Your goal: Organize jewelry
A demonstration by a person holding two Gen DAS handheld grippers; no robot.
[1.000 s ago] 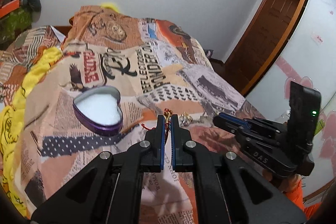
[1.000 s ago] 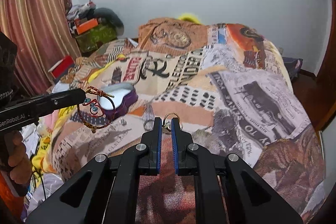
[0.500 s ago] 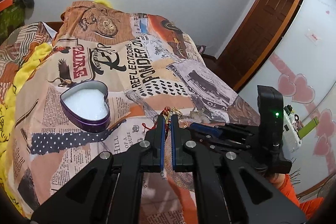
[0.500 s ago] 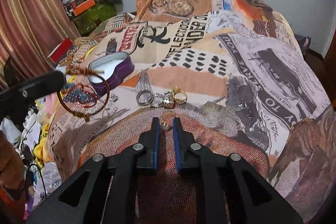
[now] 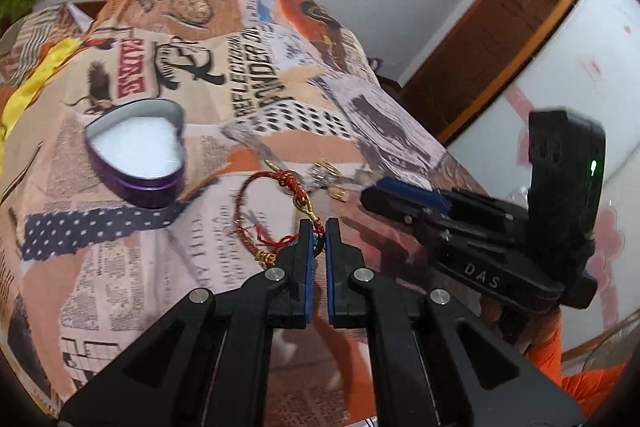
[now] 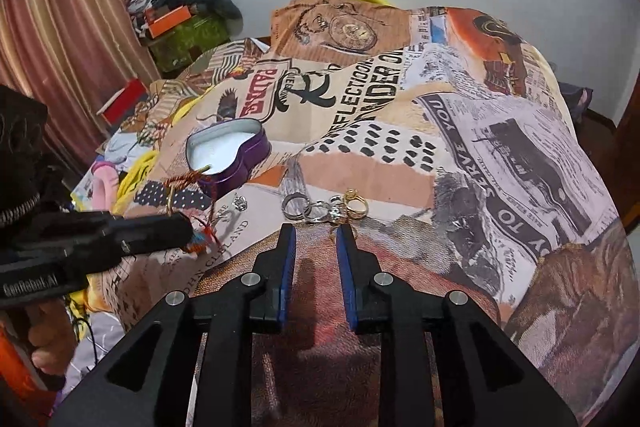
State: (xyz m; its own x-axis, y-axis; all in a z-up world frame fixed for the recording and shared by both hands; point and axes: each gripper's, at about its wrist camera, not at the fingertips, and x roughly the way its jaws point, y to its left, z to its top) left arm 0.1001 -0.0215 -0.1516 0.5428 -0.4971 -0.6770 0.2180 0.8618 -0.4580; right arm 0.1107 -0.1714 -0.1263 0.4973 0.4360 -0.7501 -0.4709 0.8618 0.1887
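Bracelet (image 5: 280, 215) of red and gold braided cord is pinched in the left gripper (image 5: 317, 227), whose fingers (image 5: 307, 251) are clenched on its lower right arc; the loop hangs up and to the left of the tips, above the patchwork bedspread (image 5: 120, 267). In the right wrist view the same bracelet shows at centre left, just in front of the heart-shaped tin (image 6: 228, 151), which stands open with a white lining and nothing visible inside.

Right gripper (image 6: 316, 231) holds nothing: its fingers are parted. A small gold ring (image 6: 334, 231) sits just at the inner edge of the right fingertip; whether it touches the pad cannot be told. Beyond the tips, a row of rings (image 6: 320, 207), silver toward the left and gold toward the right, lies on the bedspread. One small sparkling piece (image 6: 239, 203) lies apart, lower right of the tin.

Handling judgement: the bracelet looks light and limp, so it will swing and fold; the braided cord is a better hold than the loose red threads or the metal clasp (image 5: 305, 205). The rings look hard, smooth and apt to slip or roll on soft fabric; each is best pinched across the band rather than at the stone.

Likely step in hand: carrying the bracelet to the tin.
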